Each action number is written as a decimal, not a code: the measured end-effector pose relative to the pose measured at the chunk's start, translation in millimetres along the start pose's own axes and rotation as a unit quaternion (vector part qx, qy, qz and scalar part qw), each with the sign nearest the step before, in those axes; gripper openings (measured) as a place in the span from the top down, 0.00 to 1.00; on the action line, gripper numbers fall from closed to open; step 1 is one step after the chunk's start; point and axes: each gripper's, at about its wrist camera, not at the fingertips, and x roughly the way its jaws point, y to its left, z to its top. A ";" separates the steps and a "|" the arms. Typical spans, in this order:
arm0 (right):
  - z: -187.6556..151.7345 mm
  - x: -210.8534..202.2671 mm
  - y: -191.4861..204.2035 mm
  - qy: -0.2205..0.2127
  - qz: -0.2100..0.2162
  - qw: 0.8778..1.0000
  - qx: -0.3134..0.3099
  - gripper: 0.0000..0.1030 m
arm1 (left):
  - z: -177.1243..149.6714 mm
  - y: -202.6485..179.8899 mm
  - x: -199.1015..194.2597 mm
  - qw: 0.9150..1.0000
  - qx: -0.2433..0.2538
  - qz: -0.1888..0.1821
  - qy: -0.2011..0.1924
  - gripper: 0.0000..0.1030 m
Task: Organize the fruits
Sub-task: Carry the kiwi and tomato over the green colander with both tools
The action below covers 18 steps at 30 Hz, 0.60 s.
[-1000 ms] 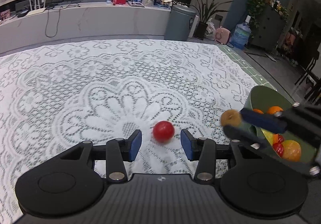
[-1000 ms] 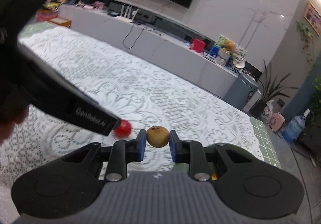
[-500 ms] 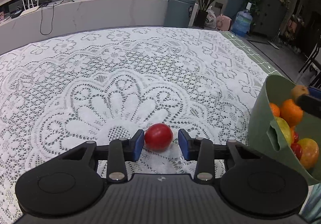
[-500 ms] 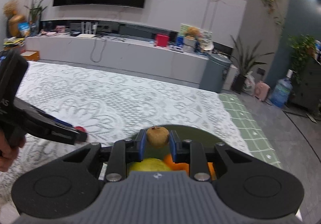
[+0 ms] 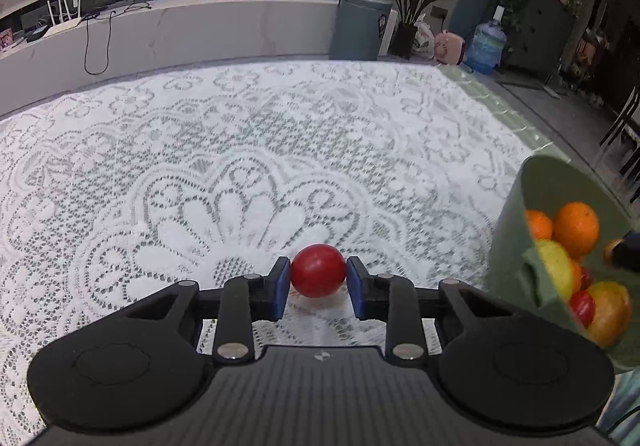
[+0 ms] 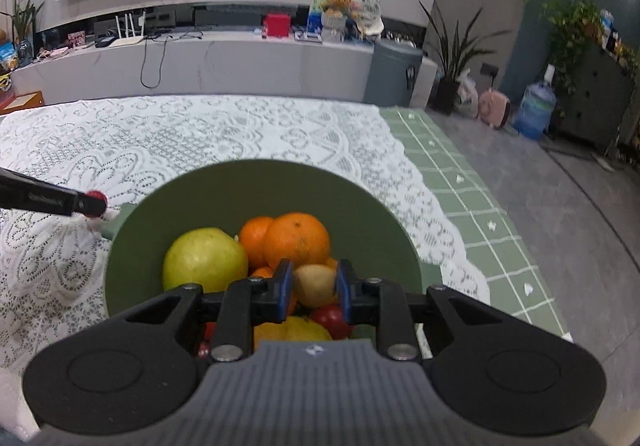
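Closed in on the red fruit, left gripper pads now touching both its sides on the lace tablecloth. Carried over the green bowl, right gripper lowered among the oranges, brown fruit pinched.

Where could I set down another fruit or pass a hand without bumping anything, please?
The lace tablecloth lies bare from the red fruit in the left gripper out to its far edge. The green bowl is crowded: oranges, a green fruit, and the right gripper holding a brown fruit above them.
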 end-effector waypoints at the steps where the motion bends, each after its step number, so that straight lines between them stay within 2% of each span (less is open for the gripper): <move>1: -0.2 1.8 -0.8 0.005 -0.001 1.000 0.002 0.86 | 1.8 -1.4 -4.4 1.000 -0.001 -0.002 -0.004 0.67; 2: 0.5 3.4 0.0 0.010 -0.003 1.000 0.001 0.91 | 3.6 -3.5 -8.3 1.000 -0.001 -0.004 -0.008 0.67; 3: 0.9 4.7 -0.7 0.013 -0.002 1.000 0.003 0.92 | 5.9 -5.9 -12.9 1.000 0.000 -0.007 -0.012 0.67; 10: -5.3 17.0 -9.7 0.042 0.021 0.998 0.038 0.92 | 18.2 -31.3 -39.1 0.999 0.016 -0.036 -0.034 0.67; 18: -7.4 -1.4 -23.3 0.008 0.028 0.997 0.067 0.91 | 27.1 -65.2 -58.2 0.995 0.039 -0.080 -0.040 0.67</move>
